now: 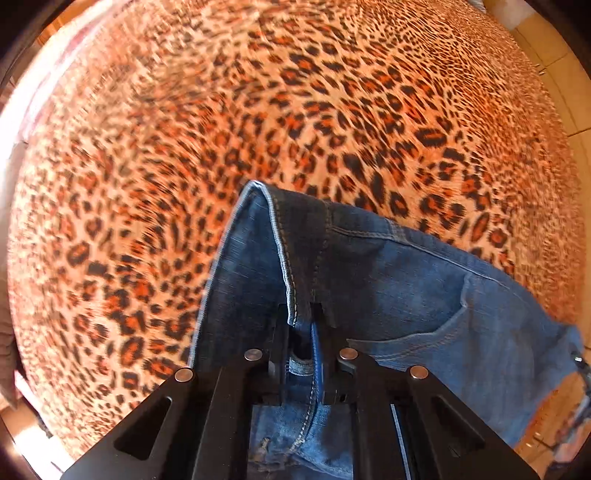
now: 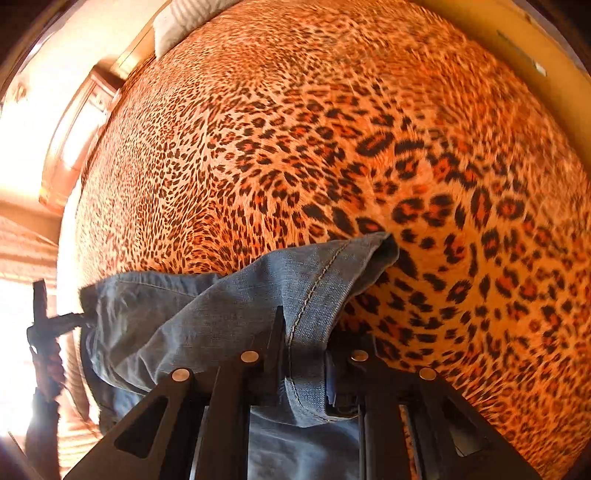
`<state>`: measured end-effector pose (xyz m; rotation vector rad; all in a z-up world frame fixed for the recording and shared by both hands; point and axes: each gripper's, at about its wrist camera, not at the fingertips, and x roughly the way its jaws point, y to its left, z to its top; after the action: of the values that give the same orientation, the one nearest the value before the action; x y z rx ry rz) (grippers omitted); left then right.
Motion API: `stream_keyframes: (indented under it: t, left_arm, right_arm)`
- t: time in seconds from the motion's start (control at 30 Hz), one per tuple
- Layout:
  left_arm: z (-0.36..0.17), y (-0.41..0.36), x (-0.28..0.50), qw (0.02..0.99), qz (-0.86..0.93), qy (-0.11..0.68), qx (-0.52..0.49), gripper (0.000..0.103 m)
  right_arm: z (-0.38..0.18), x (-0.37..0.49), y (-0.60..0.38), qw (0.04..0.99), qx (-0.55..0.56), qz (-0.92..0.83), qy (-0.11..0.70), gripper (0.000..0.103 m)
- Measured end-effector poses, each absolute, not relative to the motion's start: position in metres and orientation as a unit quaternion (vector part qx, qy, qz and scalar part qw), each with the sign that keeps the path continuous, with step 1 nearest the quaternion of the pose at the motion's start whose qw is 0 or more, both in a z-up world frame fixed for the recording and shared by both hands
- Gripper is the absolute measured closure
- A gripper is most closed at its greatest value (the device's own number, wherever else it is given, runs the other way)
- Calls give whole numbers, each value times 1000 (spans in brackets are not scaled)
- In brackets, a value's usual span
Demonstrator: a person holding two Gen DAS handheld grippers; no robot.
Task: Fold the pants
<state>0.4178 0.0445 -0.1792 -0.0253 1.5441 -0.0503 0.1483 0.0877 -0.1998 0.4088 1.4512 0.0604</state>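
Note:
A pair of blue denim jeans hangs above a leopard-print bedspread. My left gripper is shut on the jeans at the waistband, next to the fly; a front pocket shows to the right. My right gripper is shut on another doubled edge of the jeans, along a stitched seam. In the right wrist view the other gripper shows at the far left, at the end of the cloth. The rest of the jeans is hidden below both grippers.
The leopard-print bedspread fills both views. A white pillow lies at its far end. A tiled floor runs along the bed's right side, and wooden furniture stands to the left.

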Motion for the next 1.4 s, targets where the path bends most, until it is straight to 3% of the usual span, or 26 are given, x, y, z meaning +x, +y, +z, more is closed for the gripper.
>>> stream_keyframes:
  t: [0.23, 0.33, 0.4, 0.43, 0.53, 0.6, 0.67, 0.73, 0.77, 0.87, 0.97, 1.0, 1.03, 1.07, 1.23, 1.4]
  left_arm:
    - [-141, 40, 438, 792, 36, 609, -25, 96]
    - [-155, 46, 452, 798, 93, 596, -8, 96]
    - [-177, 48, 461, 780, 142, 610, 6, 96]
    - [-181, 53, 462, 774, 154, 614, 4, 95]
    - [-179, 79, 470, 772, 156, 610, -89, 94]
    - [-173, 101, 469, 765, 138, 609, -156, 91]
    - [-168, 115, 467, 763, 131, 610, -172, 90]
    - [-167, 115, 457, 769, 119, 605, -168, 90]
    - [-160, 109, 454, 771, 114, 606, -156, 89]
    - [-156, 85, 431, 770, 60, 618, -147, 66]
    - [-168, 66, 426, 769, 58, 630, -93, 65]
    - [-174, 59, 427, 766, 65, 636, -67, 71]
    - [-179, 55, 428, 766, 74, 636, -46, 75]
    - [-183, 51, 429, 768, 79, 635, -33, 76]
    - [-193, 28, 428, 783, 101, 612, 35, 79]
    - [-173, 16, 409, 798, 98, 591, 71, 79]
  right_arm:
    - [-144, 194, 95, 797, 159, 11, 583, 88]
    - [-126, 229, 97, 827, 173, 4, 535, 88]
    - [-149, 252, 94, 818, 159, -32, 552, 87]
    - [-166, 261, 91, 802, 150, -55, 576, 80]
    - [-217, 270, 74, 726, 124, -139, 662, 78]
    - [-213, 254, 58, 739, 159, -119, 643, 77]
    - [-210, 241, 50, 743, 185, -96, 635, 57]
    - [-211, 228, 48, 740, 223, -67, 631, 44]
    - [-215, 224, 48, 734, 249, -42, 631, 42]
    - [-226, 217, 57, 728, 270, -19, 630, 40]
    - [-244, 223, 68, 725, 264, -37, 634, 40]
    - [-248, 225, 71, 726, 271, -38, 631, 41]
    - [-248, 228, 77, 730, 270, -36, 627, 62]
    - [-244, 232, 83, 733, 263, -28, 627, 94]
    - [-225, 230, 85, 756, 223, -63, 613, 93]
    - [-226, 228, 96, 747, 182, -89, 633, 81]
